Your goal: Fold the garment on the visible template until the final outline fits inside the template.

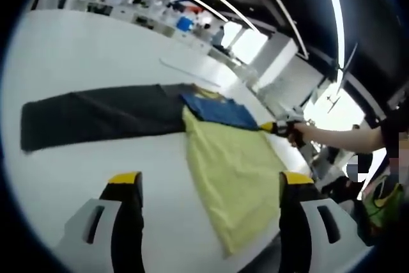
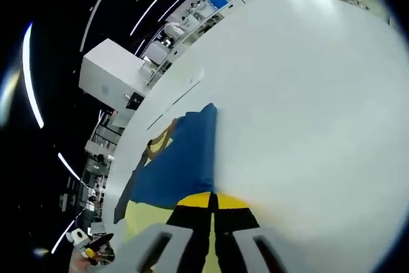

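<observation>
A yellow garment (image 1: 233,171) with a blue top part (image 1: 217,110) lies spread on the white table (image 1: 83,62). In the left gripper view, my left gripper (image 1: 209,180) hovers over the yellow cloth, open, with nothing between its jaws. My right gripper (image 1: 281,127) comes in from the right in a hand, shut on the garment's edge where blue meets yellow. In the right gripper view, the right gripper (image 2: 213,201) has its jaws pressed together on that edge, with the blue cloth (image 2: 179,158) stretching away from it and yellow cloth (image 2: 140,215) to the left.
A dark grey garment (image 1: 96,116) lies stretched across the table, its end under the blue part. Thin line marks (image 1: 188,73) show on the table beyond it. A person's arm (image 1: 345,135) reaches in at the right. Desks and shelving stand in the background.
</observation>
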`<state>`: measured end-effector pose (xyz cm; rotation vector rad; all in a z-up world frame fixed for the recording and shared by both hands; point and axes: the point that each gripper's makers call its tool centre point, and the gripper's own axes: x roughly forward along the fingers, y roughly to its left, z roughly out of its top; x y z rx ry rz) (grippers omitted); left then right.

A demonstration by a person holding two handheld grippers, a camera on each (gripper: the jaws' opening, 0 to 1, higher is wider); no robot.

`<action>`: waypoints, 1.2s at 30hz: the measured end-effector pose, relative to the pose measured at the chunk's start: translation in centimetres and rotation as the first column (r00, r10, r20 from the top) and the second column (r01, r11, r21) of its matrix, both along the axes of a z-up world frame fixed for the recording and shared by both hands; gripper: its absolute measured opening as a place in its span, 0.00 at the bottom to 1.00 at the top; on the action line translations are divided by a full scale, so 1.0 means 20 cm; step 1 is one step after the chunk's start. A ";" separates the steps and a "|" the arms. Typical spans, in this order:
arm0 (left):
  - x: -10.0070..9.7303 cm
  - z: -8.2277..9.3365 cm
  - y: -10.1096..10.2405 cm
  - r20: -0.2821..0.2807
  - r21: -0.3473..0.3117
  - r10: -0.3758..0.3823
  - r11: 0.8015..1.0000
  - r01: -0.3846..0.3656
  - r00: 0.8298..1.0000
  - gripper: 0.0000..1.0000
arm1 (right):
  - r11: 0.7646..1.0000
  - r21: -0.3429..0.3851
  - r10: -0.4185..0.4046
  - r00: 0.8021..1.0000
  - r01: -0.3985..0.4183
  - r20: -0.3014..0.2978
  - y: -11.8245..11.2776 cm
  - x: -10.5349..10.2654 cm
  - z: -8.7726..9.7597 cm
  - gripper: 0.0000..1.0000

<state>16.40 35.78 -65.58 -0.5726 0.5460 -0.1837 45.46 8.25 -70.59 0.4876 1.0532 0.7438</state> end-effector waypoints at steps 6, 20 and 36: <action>0.00 0.00 0.01 -0.001 0.003 0.006 1.000 -0.006 1.000 0.84 | 1.000 0.001 -0.001 1.000 0.001 0.000 0.00 0.00 0.00 0.00; -0.01 0.01 0.20 -0.009 0.051 0.071 0.996 -0.071 0.997 0.83 | 1.000 0.010 0.017 0.999 -0.017 0.031 0.01 -0.02 0.01 0.00; -0.11 -0.10 0.76 -0.048 0.266 0.333 0.913 -0.310 0.942 0.67 | 0.972 -0.037 0.233 0.929 -0.232 0.287 0.11 -0.22 0.16 0.48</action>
